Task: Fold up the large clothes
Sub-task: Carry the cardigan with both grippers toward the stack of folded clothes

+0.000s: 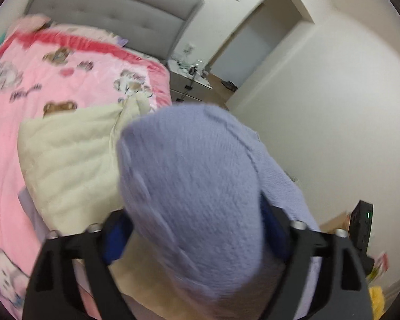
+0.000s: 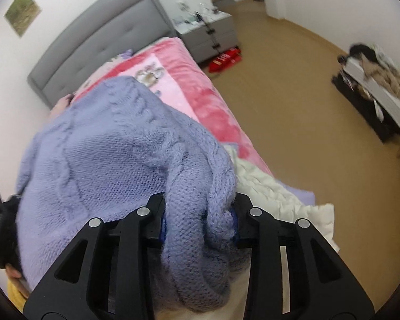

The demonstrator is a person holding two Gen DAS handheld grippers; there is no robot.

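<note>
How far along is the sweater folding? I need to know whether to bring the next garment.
Nothing looks folded yet. In hand: the lavender knit sweater hangs bunched over the bed, pinched in the right tool; the left tool stands wide with knit between its fingers. Left: lay it flat on the pink blanket and fold it; the cream quilted garment waits.

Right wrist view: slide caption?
Right gripper clamps bunched lavender cable-knit sweater above pink bedspread.

Sweater (image 2: 114, 154) over quilted garment (image 1: 72, 154) on bed blanket (image 1: 66, 80) — nightstand (image 2: 213, 29) beside headboard (image 2: 98, 45) (right).
</note>
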